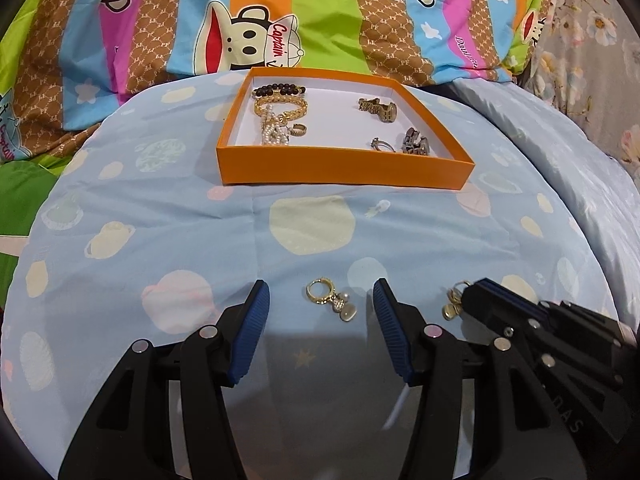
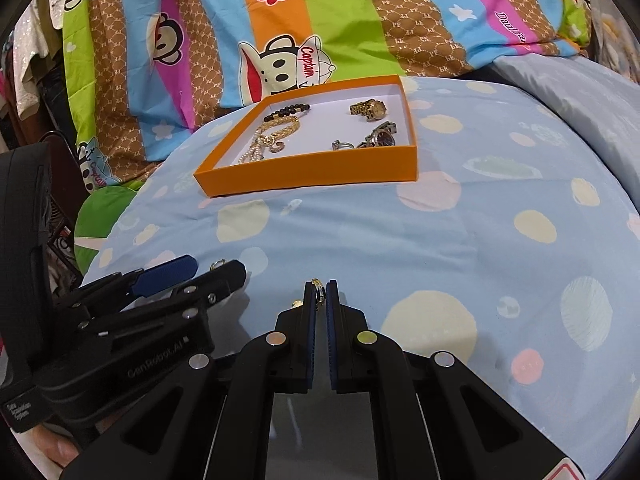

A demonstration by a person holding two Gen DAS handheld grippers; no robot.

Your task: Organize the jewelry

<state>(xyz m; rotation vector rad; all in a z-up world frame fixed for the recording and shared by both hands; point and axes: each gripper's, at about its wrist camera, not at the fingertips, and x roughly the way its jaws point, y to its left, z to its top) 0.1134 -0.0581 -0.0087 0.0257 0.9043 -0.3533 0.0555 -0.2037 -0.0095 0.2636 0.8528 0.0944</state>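
A gold hoop earring with a pearl and heart charm (image 1: 331,301) lies on the blue spotted cloth between the blue pads of my left gripper (image 1: 320,292). Those jaws stand open and neither pad touches it. To its right, my right gripper (image 1: 473,291) is shut on a second gold earring (image 1: 454,305), whose charms hang at the fingertips. In the right wrist view the right gripper (image 2: 320,287) pinches that earring's gold hoop (image 2: 318,285) between its pads. The left gripper (image 2: 219,267) is beside it at the left.
An orange box (image 1: 340,168) (image 2: 312,172) sits farther back on the cloth. It holds a bead bracelet (image 1: 280,90), a gold chain (image 1: 280,106), pearls, two watches and a ring. Colourful cartoon bedding (image 1: 320,20) rises behind it. A thumb (image 2: 60,450) shows at the lower left.
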